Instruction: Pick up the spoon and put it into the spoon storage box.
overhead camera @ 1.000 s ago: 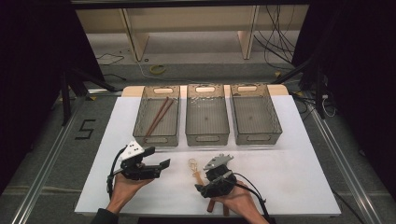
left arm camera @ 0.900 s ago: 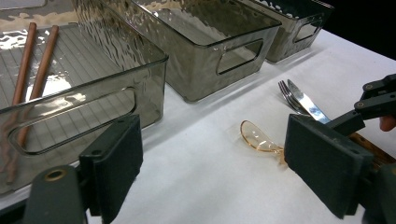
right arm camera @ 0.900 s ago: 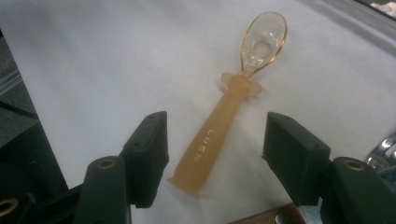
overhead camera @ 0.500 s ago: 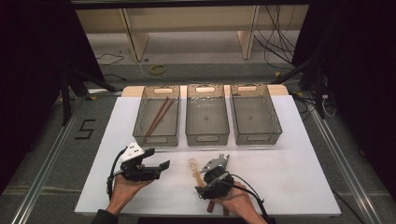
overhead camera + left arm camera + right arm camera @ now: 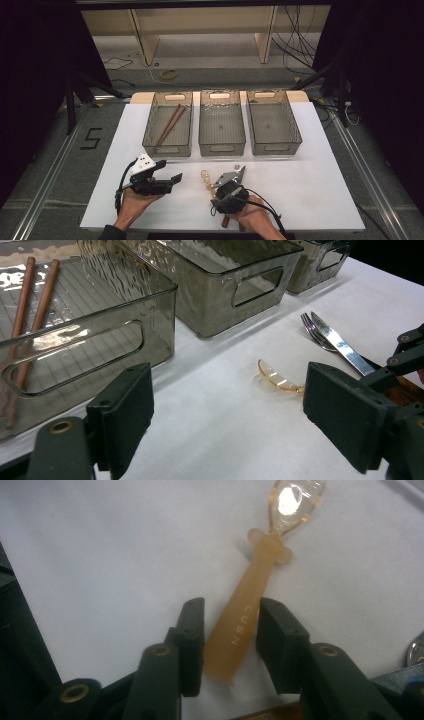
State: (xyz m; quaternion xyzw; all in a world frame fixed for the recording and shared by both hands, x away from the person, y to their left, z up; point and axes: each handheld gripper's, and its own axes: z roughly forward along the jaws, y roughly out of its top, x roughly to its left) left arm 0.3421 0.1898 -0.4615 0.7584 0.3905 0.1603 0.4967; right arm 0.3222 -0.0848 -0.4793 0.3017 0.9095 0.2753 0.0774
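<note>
Amber spoon (image 5: 245,625): flat on the white bench (image 5: 310,200), just in front of the middle bin (image 5: 221,122), handle end between the two pads of the right tongs (image 5: 230,640). Long axis roughly in line with those tongs, clear bowl pointing away from them toward the bins, handle butt nearest the palm. Right tongs spread a little wider than the handle, one pad on each side, apparently not yet pinching, though contact on the left pad hard to rule out from this angle. Left tongs (image 5: 225,425) spread wide and empty, off to the spoon's left and clearly farther from it than the right. Fork and knife (image 5: 332,340) just beyond the spoon on its right side; chopsticks (image 5: 169,125) already in the bin left of the middle one.

Against the frame a second ago: right tongs lower and closer over the spoon; left tongs much as before.
</note>
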